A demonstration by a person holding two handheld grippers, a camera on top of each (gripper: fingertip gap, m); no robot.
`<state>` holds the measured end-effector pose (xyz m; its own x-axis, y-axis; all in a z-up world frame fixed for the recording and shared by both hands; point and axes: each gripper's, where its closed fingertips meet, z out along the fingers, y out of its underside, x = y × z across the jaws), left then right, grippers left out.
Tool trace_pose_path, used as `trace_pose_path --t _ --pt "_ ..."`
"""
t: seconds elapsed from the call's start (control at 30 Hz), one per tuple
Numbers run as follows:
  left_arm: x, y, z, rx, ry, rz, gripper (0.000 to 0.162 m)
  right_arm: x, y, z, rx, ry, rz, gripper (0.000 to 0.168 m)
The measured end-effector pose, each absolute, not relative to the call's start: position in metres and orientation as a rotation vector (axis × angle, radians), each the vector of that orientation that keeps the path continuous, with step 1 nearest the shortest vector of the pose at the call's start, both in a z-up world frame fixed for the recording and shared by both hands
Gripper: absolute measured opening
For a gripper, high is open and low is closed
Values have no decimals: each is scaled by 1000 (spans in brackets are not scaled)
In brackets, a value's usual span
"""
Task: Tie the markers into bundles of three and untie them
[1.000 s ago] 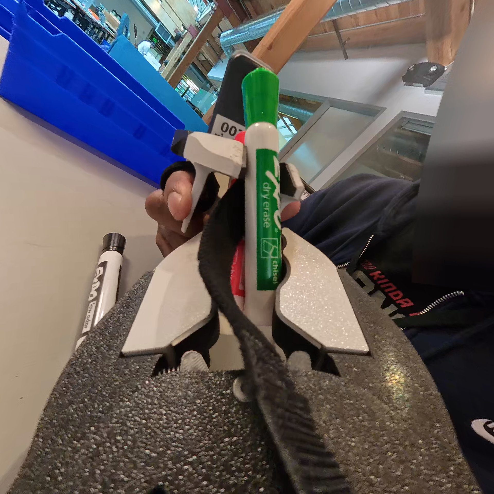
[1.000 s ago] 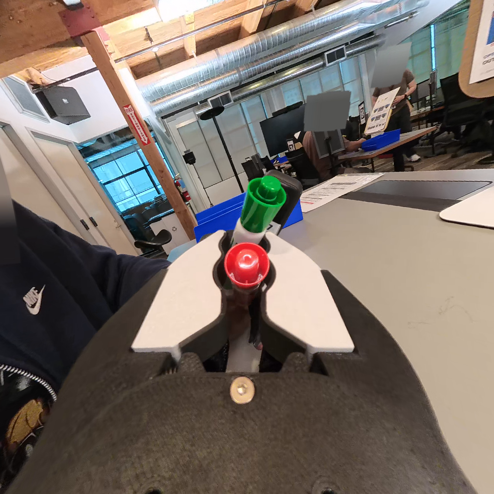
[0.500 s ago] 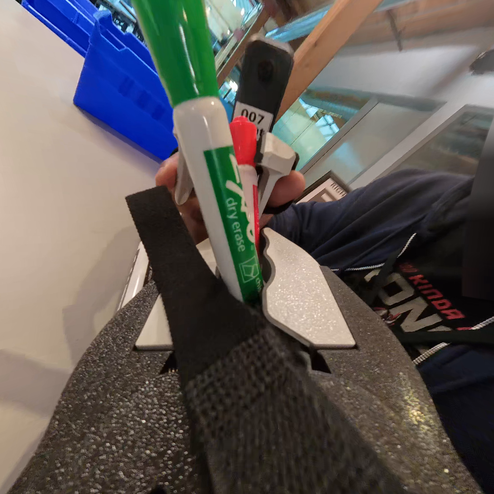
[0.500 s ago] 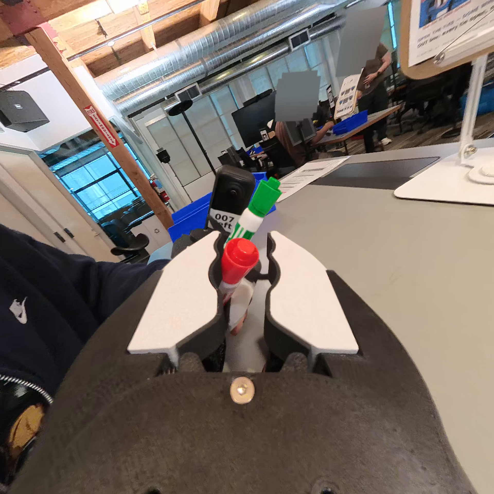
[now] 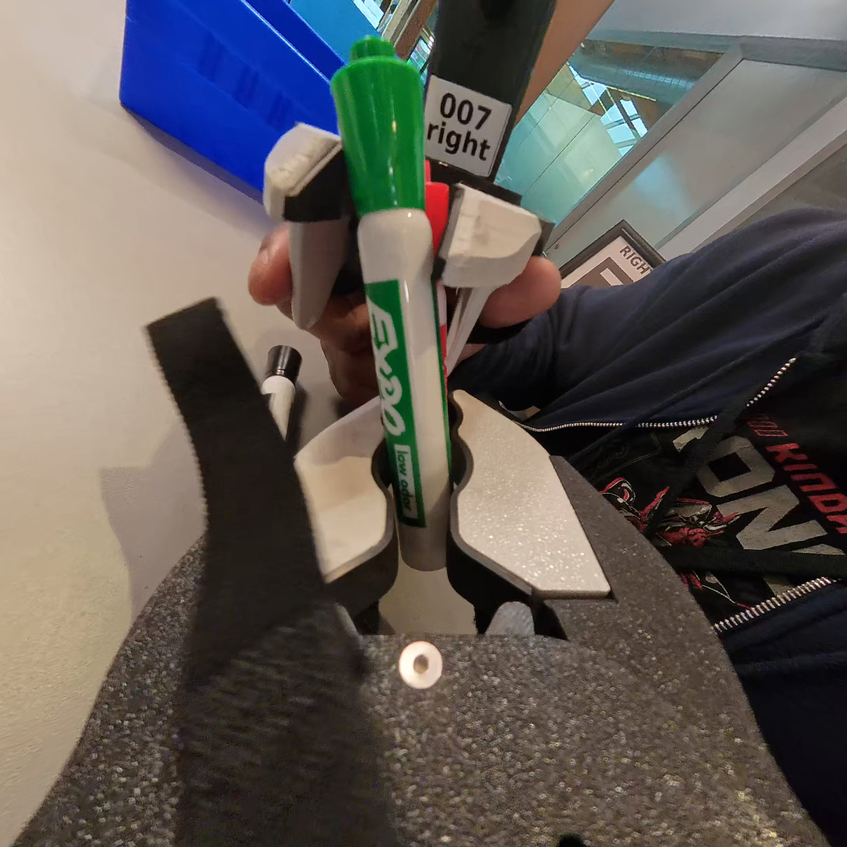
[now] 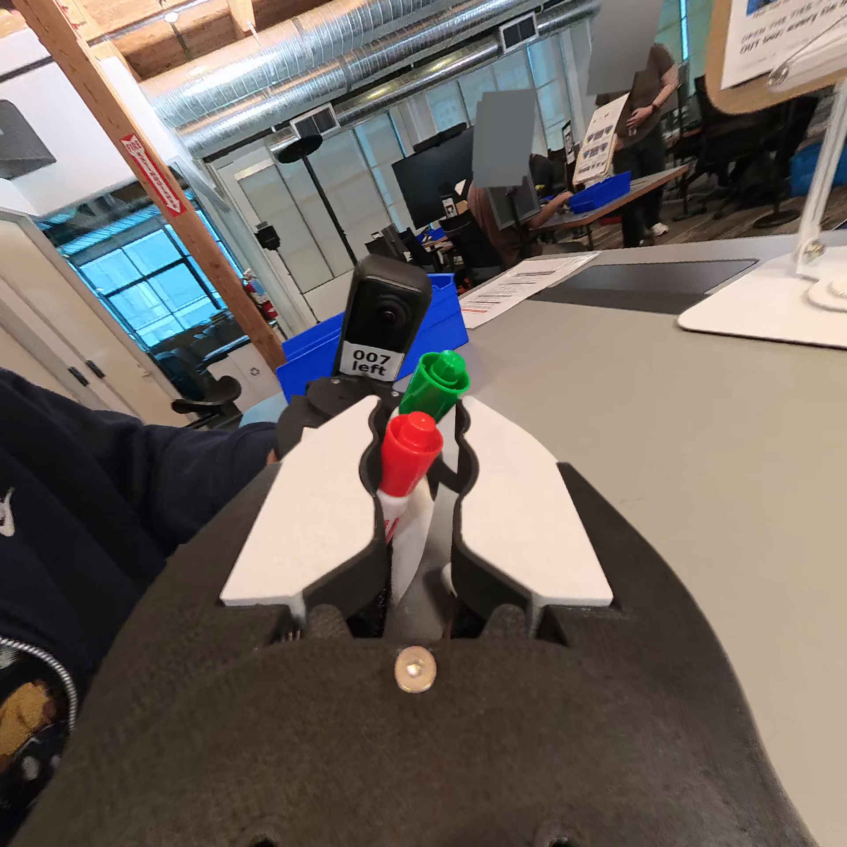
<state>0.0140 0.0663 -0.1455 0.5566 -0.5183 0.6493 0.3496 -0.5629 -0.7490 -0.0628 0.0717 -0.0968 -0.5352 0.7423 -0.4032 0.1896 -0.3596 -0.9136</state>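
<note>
A green-capped marker [image 5: 403,321] stands upright, its lower end clamped between my left gripper's [image 5: 412,412] fingers. A red-capped marker [image 5: 435,201] sits just behind it. My right gripper [image 5: 394,201] faces mine and closes on both markers near their caps. In the right wrist view the right gripper [image 6: 419,403] has the red marker [image 6: 408,458] against its left finger and the green cap [image 6: 437,385] at its right fingertip. A black hook-and-loop strap [image 5: 229,458] hangs over the left side of my left gripper. A black-capped marker [image 5: 282,385] lies on the table.
Blue bins [image 5: 206,91] stand at the far edge of the grey table [image 6: 641,458]. A white stand base [image 6: 756,311], a dark mat [image 6: 641,279] and a paper sheet [image 6: 518,284] lie to the right. The person's dark sleeve [image 5: 641,343] is close by. People are in the background. My right fingertips sit around 8 cm from my left ones.
The strap swung from across the markers to the left side of my left gripper. The right jaws widened and now take in the green marker as well. The black-capped marker is in view again.
</note>
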Motion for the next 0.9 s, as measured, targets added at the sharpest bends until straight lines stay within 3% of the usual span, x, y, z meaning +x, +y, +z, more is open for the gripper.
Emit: trace_pose_path --t 0.73,0.8,0.9 --pt "16 64 -159 -1939 191 -1078 20 -51 59 -110 -1256 -1741 1993 23" --pt "13 66 -152 -1891 167 -1086 20 -52 61 -106 -1238 -1708 1986 25" --pt "4 68 -142 -1821 104 -1123 20 -51 64 -104 -1208 -1681 1965 44"
